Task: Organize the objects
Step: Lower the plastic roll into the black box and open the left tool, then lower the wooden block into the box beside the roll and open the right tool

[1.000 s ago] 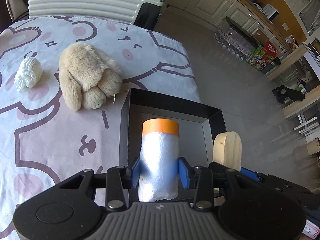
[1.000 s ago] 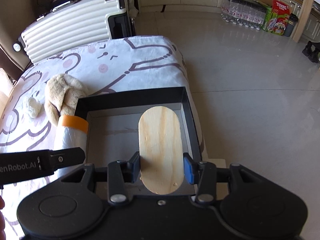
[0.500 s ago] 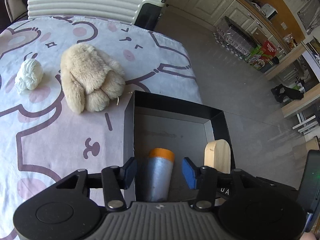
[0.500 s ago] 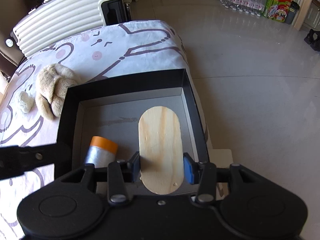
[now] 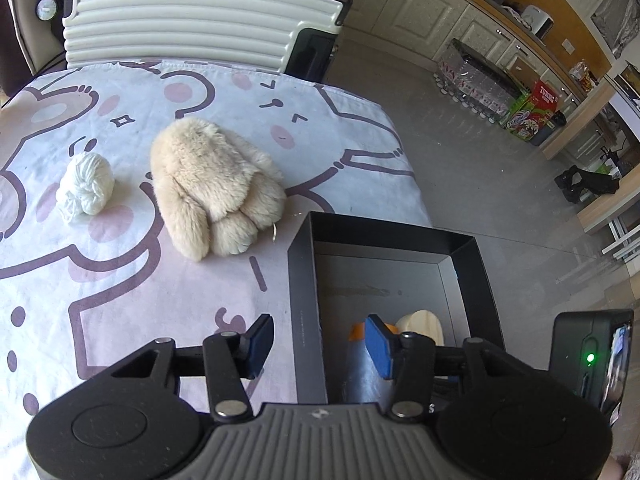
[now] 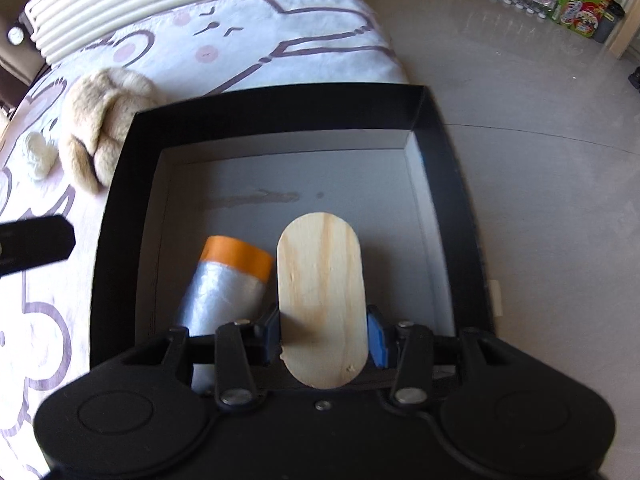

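Note:
A black box (image 5: 304, 272) (image 6: 276, 108) sits at the table's right edge. A plastic-film roll with an orange end (image 6: 228, 280) lies inside it at the near left; it also shows in the left wrist view (image 5: 360, 364). My left gripper (image 5: 320, 346) is open and empty above the box's left wall. My right gripper (image 6: 324, 338) is shut on an oval wooden board (image 6: 322, 296) and holds it low inside the box, beside the roll. A beige plush toy (image 5: 212, 188) (image 6: 100, 116) and a white ball of cloth (image 5: 86, 188) (image 6: 38, 154) lie on the tablecloth.
The table has a white cloth with a pink bear print (image 5: 120, 280). A white ribbed suitcase (image 5: 188, 12) stands behind the table. Grey floor (image 5: 480, 168) lies to the right, with bottle packs and cartons (image 5: 532, 112) by the far cabinets.
My left gripper let go of the roll, which now lies in the box, and drew back to the left. My right gripper lowered the wooden board deeper into the box.

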`<control>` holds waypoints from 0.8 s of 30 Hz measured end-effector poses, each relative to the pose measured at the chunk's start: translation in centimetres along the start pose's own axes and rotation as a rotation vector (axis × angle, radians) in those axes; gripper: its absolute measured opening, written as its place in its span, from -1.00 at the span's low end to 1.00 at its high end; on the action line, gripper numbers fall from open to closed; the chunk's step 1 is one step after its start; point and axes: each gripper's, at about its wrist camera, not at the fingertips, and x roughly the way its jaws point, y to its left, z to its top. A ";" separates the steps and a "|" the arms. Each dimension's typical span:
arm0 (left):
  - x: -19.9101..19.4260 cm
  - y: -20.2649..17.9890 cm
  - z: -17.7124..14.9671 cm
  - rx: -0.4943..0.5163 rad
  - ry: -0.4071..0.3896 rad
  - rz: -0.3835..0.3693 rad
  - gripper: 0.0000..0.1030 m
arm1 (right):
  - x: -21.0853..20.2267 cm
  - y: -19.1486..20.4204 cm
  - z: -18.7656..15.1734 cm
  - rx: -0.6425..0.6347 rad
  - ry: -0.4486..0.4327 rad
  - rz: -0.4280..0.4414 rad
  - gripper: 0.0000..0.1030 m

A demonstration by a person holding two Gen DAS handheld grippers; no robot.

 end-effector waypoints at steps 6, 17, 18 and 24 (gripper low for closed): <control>0.4 1.0 0.4 -0.022 0.000 0.001 -0.02 | 0.4 1.7 0.3 -0.034 0.031 0.076 -0.13; 0.6 0.7 0.3 -0.012 0.009 0.001 -0.02 | -0.9 1.1 0.6 0.036 0.019 0.172 0.16; 0.6 0.6 0.3 -0.012 0.009 0.001 -0.02 | -1.3 0.4 0.8 0.077 0.006 0.205 0.17; 0.7 0.1 0.1 0.002 0.010 0.005 -0.02 | -1.9 -2.6 1.3 0.290 -0.068 0.154 -0.40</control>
